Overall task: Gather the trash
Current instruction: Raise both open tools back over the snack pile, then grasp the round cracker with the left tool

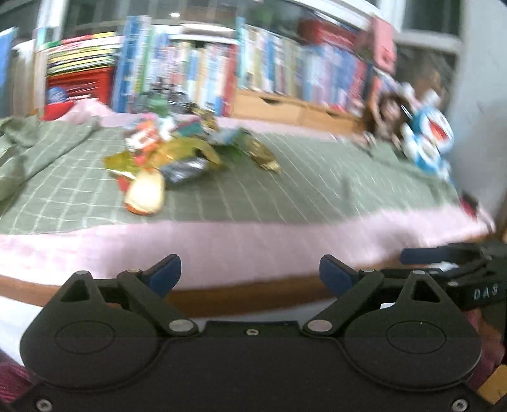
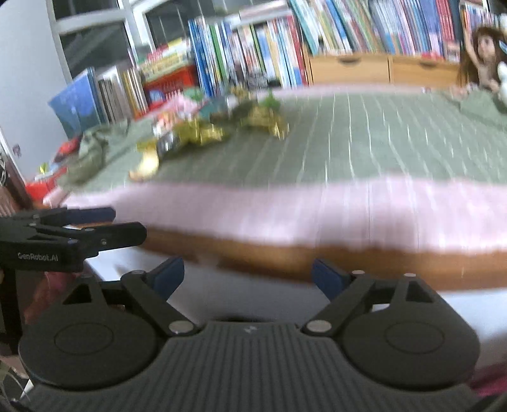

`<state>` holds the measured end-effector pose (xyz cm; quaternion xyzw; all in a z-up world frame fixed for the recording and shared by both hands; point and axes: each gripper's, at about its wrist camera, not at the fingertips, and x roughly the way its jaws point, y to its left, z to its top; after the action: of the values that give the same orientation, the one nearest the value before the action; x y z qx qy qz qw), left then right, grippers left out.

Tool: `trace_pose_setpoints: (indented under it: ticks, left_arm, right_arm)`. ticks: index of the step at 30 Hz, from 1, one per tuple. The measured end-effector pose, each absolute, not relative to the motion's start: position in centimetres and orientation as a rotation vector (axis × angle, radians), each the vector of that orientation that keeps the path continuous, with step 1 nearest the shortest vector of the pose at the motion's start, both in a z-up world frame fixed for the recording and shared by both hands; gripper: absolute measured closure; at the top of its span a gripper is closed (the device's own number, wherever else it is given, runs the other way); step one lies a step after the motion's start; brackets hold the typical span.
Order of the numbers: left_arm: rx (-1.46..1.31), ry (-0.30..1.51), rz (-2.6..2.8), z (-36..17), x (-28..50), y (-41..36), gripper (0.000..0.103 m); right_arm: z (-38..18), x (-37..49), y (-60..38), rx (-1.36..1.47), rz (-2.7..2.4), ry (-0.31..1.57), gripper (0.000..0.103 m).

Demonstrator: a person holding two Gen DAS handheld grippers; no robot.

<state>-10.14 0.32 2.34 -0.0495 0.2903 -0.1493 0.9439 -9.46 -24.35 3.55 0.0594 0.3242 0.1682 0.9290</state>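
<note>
I see the bed [image 1: 285, 177] with its green checked cover, bookshelf [image 1: 196, 66] behind. Pile of snack wrappers [image 1: 177, 152] sits on the cover, far side. My left tool [image 1: 250, 272] and right tool [image 2: 247, 275] both gape wide, empty, near the bed edge.

- Bed [image 1: 285, 190] under a green checked cover, pink sheet along its near edge, fills mid-frame.
- Bookshelf [image 2: 317, 41] packed with upright books runs across the top.
- Wooden drawers [image 2: 380, 68] beneath.
- Window [image 2: 95, 28], upper left.
</note>
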Motion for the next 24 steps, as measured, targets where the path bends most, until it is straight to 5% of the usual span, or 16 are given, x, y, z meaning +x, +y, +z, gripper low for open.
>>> trace_pose_setpoints:
  ticks: [10,24]
  left_arm:
    - [0.072,0.468,-0.054,2.5,-5.2,1.2,0.01]
    - [0.103,0.536,-0.055,-0.7,0.0,1.1,0.035]
  right_arm:
    - [5.3,-3.0,-22.8,0.041,0.257,0.575,0.009]
    - [5.1,8.4,-20.6,-0.126,0.293,0.57,0.012]
